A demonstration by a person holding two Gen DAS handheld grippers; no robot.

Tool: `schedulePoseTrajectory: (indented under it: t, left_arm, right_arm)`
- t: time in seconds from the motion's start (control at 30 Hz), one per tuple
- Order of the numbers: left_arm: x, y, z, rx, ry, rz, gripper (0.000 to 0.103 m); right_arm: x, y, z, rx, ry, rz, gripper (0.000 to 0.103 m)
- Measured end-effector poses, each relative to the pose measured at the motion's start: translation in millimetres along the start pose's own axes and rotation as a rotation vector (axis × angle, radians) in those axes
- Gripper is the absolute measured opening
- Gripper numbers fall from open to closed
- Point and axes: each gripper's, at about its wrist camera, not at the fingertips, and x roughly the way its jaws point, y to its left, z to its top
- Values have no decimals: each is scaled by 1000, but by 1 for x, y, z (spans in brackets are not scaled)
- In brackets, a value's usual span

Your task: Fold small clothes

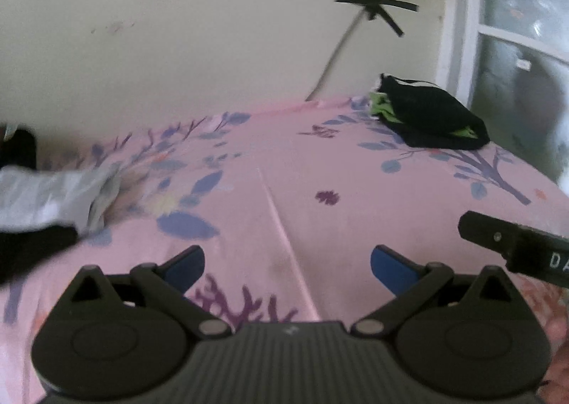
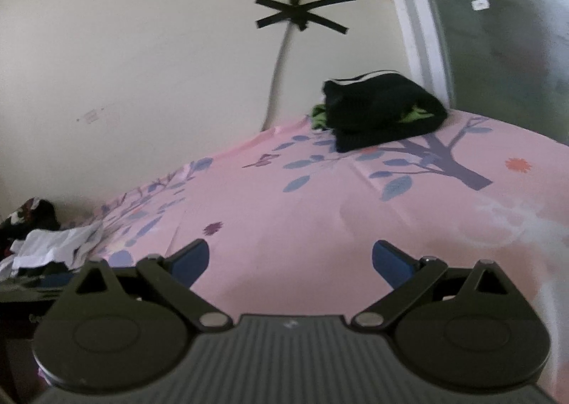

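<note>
Both tools (image 1: 287,263) (image 2: 290,260) spread, empty (folded black clothes (image 2: 380,109) far corner).

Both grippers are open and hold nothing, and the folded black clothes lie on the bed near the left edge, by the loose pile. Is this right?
Not quite. The left gripper and right gripper are open and hold nothing, but the folded black clothes lie at the far right of the bed, near the window. The loose pile lies left. Both wrist views show this.

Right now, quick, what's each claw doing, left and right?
Left claw: open, holding nothing, over the pink bedsheet.
Right claw: open, holding nothing.
</note>
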Motion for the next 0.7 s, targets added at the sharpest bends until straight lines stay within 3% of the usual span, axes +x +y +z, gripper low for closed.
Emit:
schedulePoseTrajectory:
  t: [0.13,0.33,0.5,0.7]
  left_arm:
    - [10,-4,17,57,6,17,103]
    - [14,-18,42,104,-73,5,103]
    - [27,-22,32,117,-61,-31,103]
    - [27,-19,23,135,-50,-20,103]
  right_arm:
    - [0,-2,2,8,2,-38,93]
    - [-13,-12,9,22,-55,-127,93]
    - [-13,-19,5,60,-41,-177,93]
    - [-4,-7,1,22,-11,-164,93]
